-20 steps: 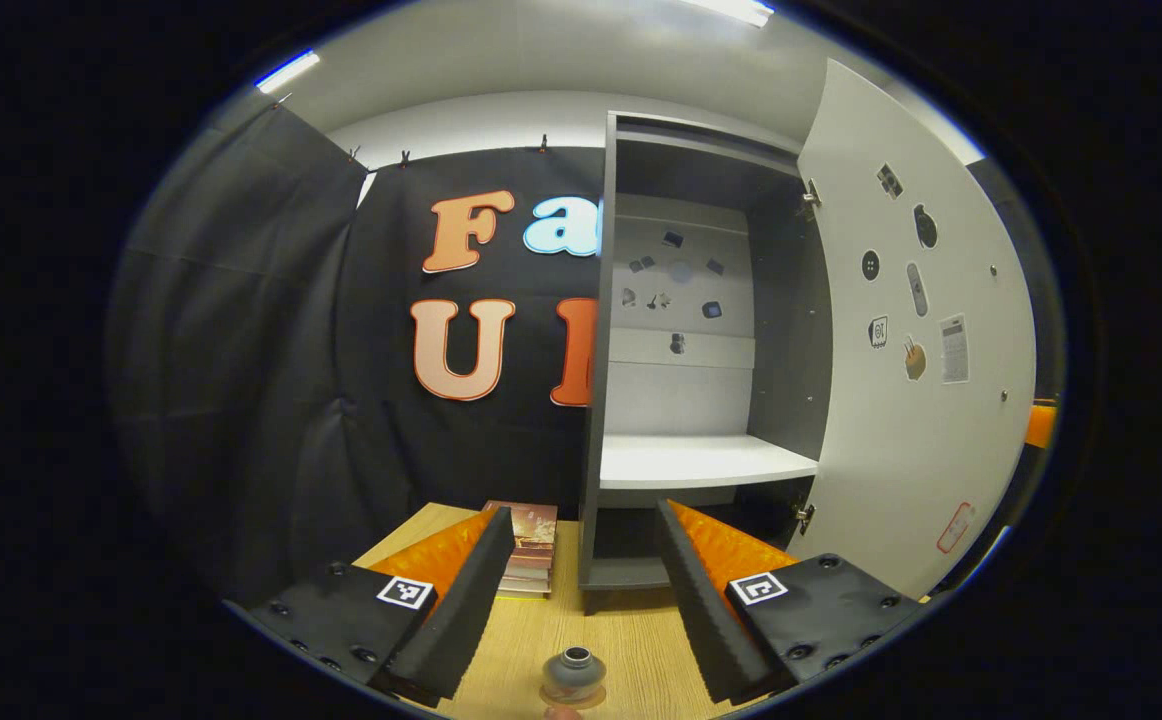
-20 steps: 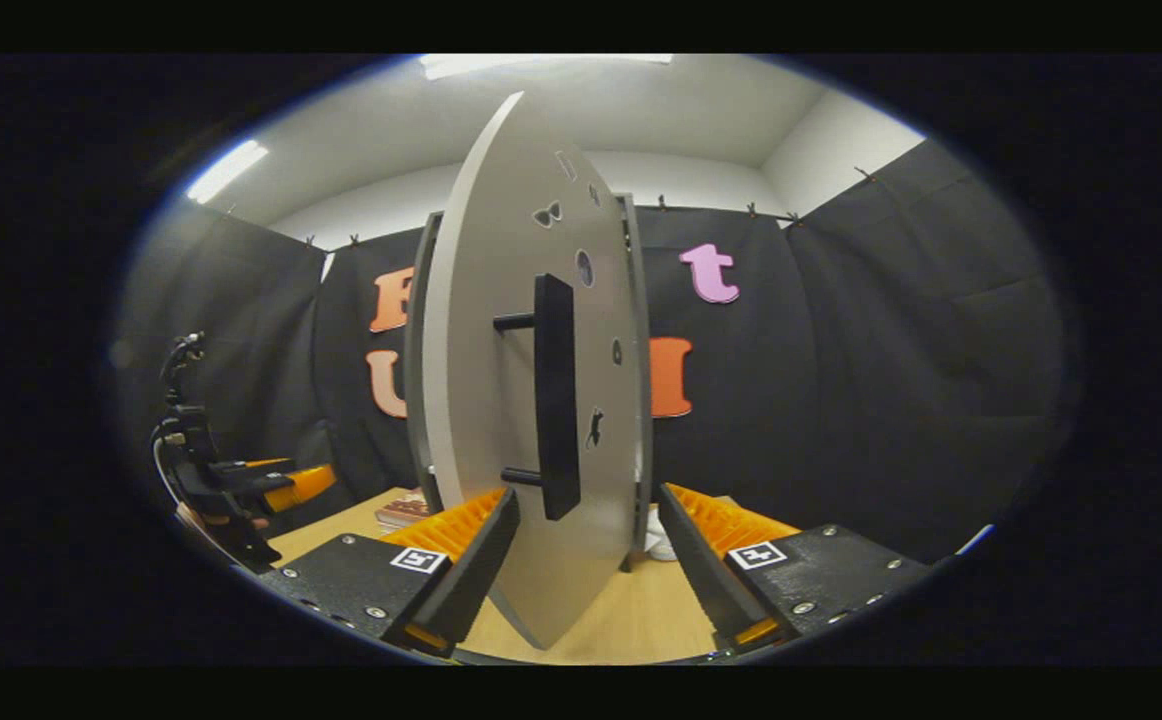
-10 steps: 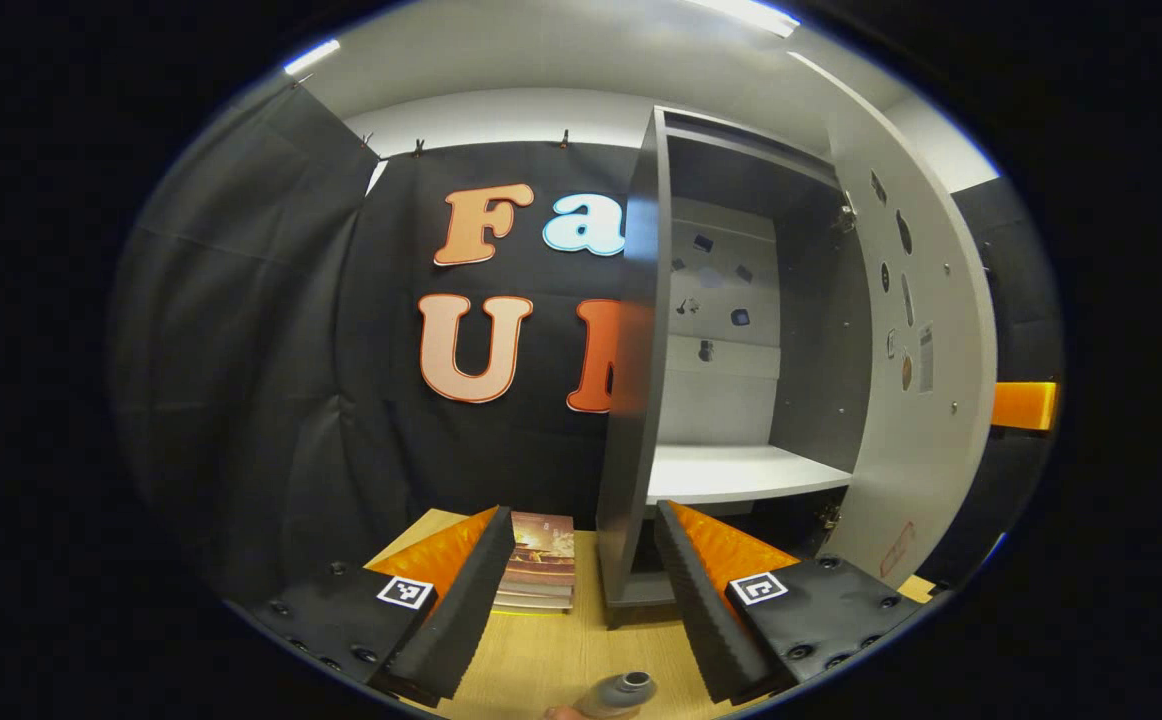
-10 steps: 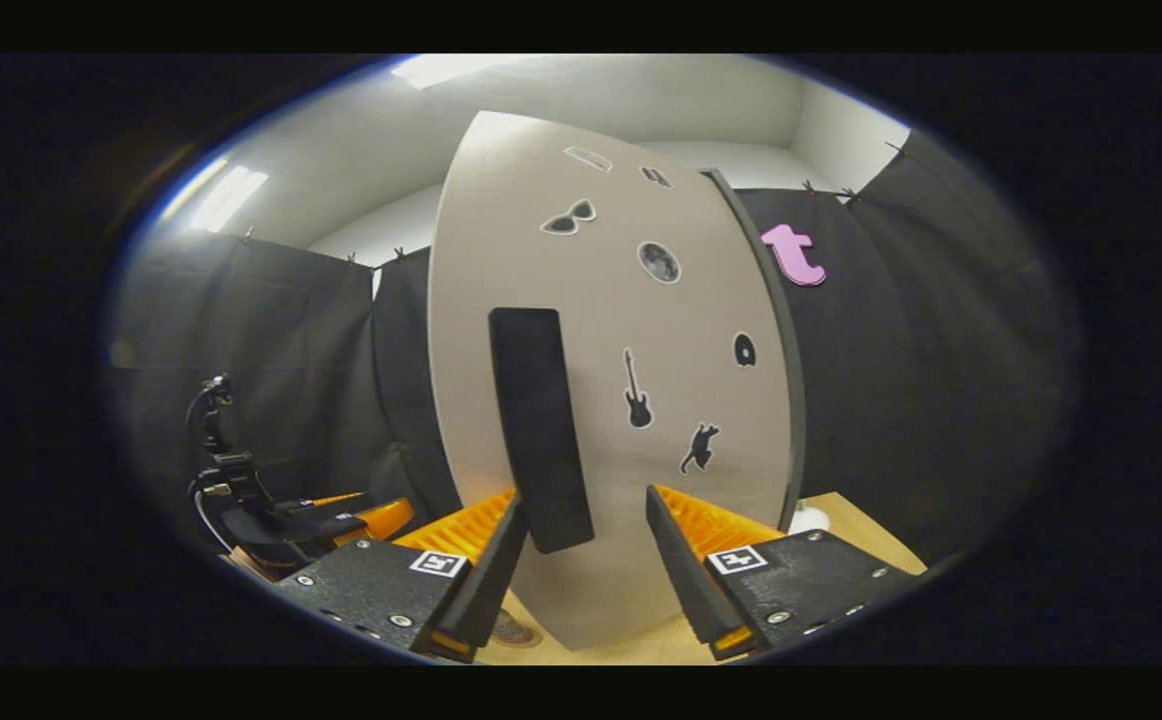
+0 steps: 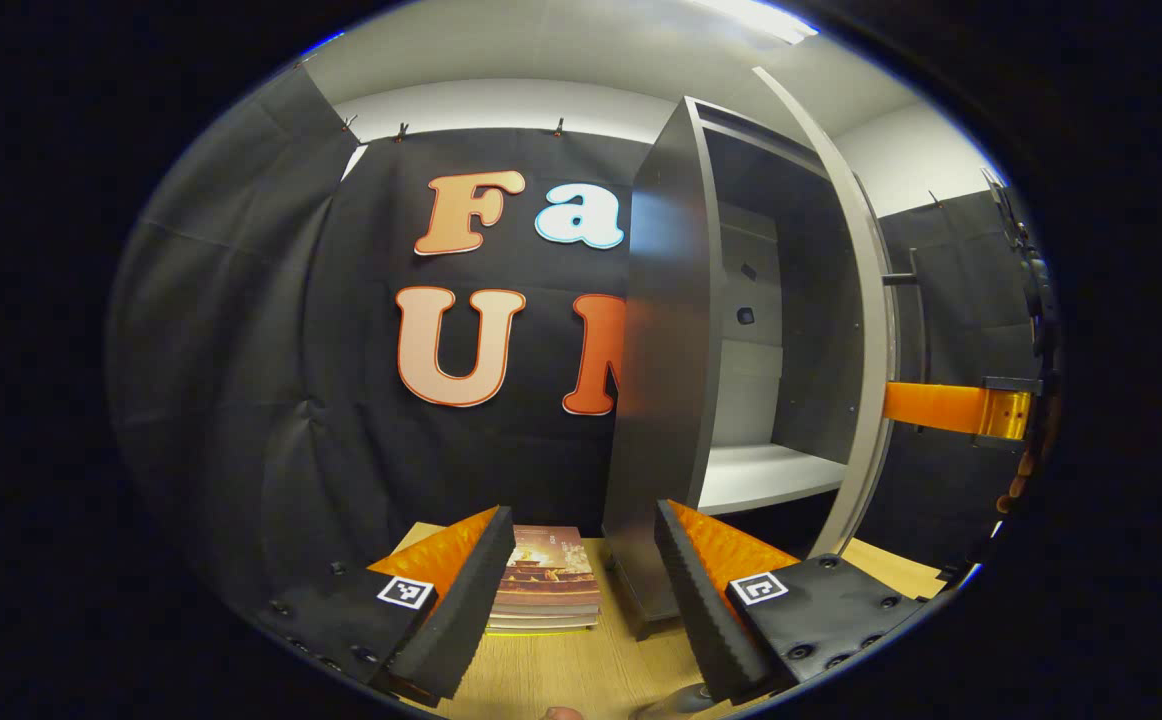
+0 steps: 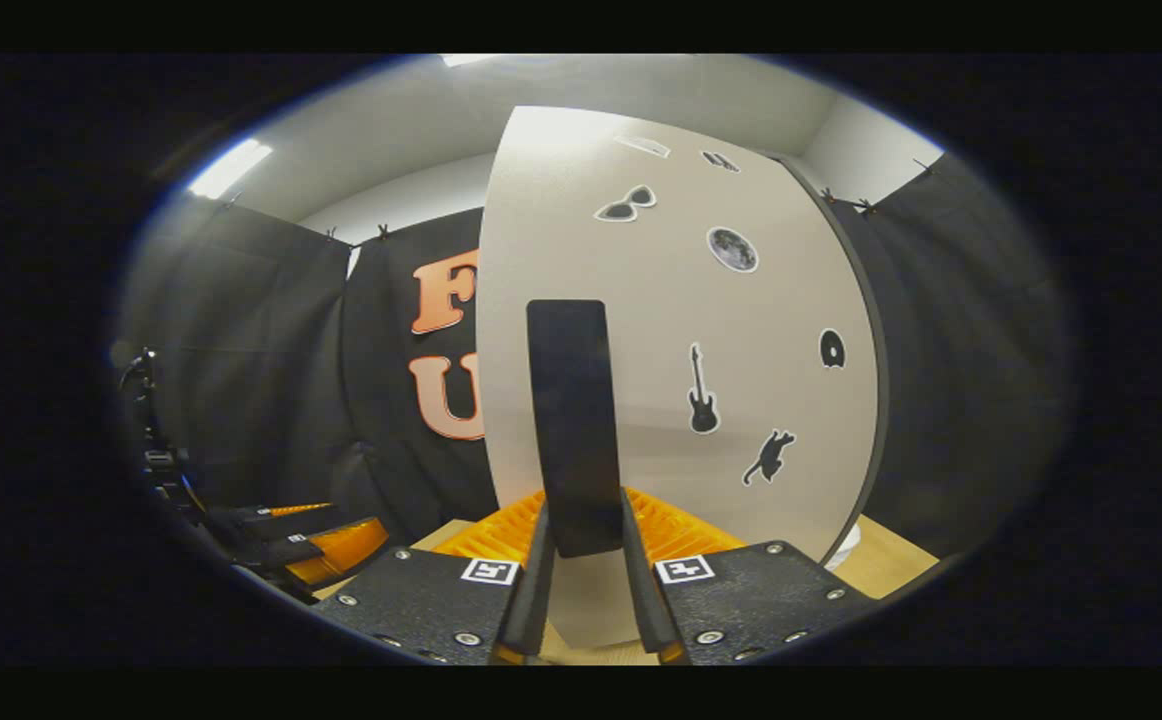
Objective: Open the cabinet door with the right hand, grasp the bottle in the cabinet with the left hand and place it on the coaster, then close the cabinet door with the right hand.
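Here my right gripper [image 6: 583, 580], at the bottom centre of the right gripper view, is pinched on the black upright bar handle [image 6: 573, 425] of the pale grey cabinet door [image 6: 731, 330], one finger pressing each side of its lower end. The door carries small dark stickers, a guitar and a cat among them.

In the left gripper view my left gripper [image 5: 581, 600] sits at the bottom centre with its fingers spread wide and nothing between them. Above it, right of centre, the dark grey cabinet [image 5: 666, 400] stands partly open, its white shelf [image 5: 756, 475] bare where I can see it. At the very bottom edge, beside my right-hand finger, a sliver of the grey bottle [image 5: 676, 705] shows on the light wooden table [image 5: 571, 670]. A stack of books [image 5: 549, 580] lies just behind my fingers, lower centre.
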